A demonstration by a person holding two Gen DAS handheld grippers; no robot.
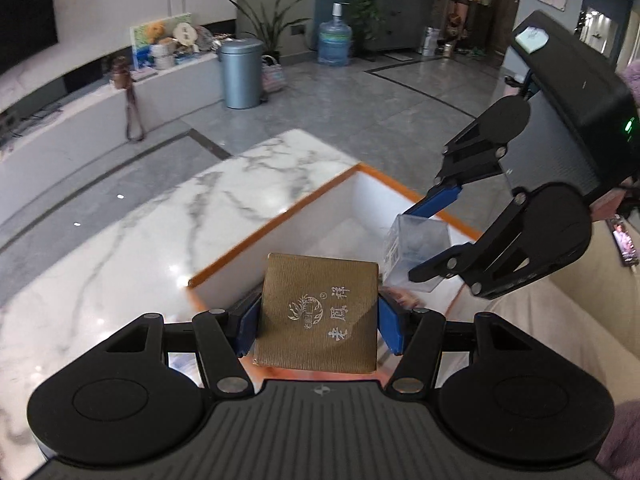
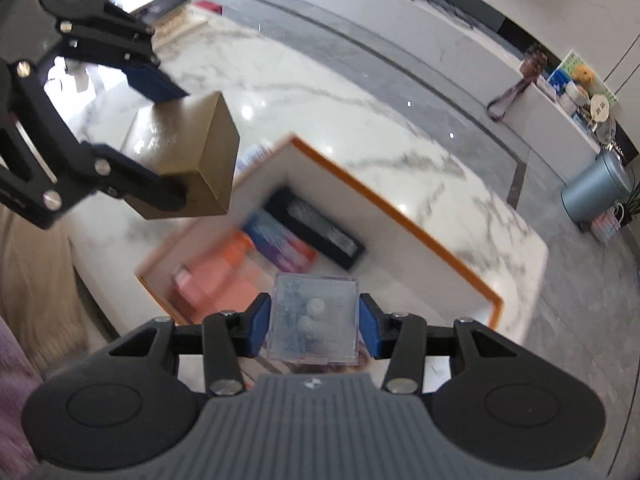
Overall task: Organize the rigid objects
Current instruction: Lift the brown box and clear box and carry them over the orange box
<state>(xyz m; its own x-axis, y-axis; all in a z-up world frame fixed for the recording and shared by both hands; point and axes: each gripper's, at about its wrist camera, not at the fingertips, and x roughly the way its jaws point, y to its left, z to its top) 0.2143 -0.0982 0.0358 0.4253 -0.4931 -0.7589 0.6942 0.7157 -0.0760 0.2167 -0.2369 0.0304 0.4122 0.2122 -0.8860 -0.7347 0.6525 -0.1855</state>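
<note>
My left gripper (image 1: 318, 322) is shut on a gold-brown box (image 1: 318, 312) with printed characters, held above the near corner of a white storage box with an orange rim (image 1: 280, 220). My right gripper (image 2: 314, 320) is shut on a clear plastic box (image 2: 314, 318) with small pale items inside, held over the same storage box (image 2: 400, 208). In the right wrist view the left gripper (image 2: 176, 136) holds the gold box (image 2: 196, 156) at the upper left. In the left wrist view the right gripper (image 1: 432, 240) holds the clear box (image 1: 416, 256) at the right.
The storage box holds a black case (image 2: 316, 228), a blue-purple box (image 2: 280, 244) and orange boxes (image 2: 216, 276). It stands on a white marble table (image 1: 140, 248). Beyond are grey floor, a blue bin (image 1: 241, 74) and a water jug (image 1: 334, 38). A beige sofa (image 1: 560, 320) lies at the right.
</note>
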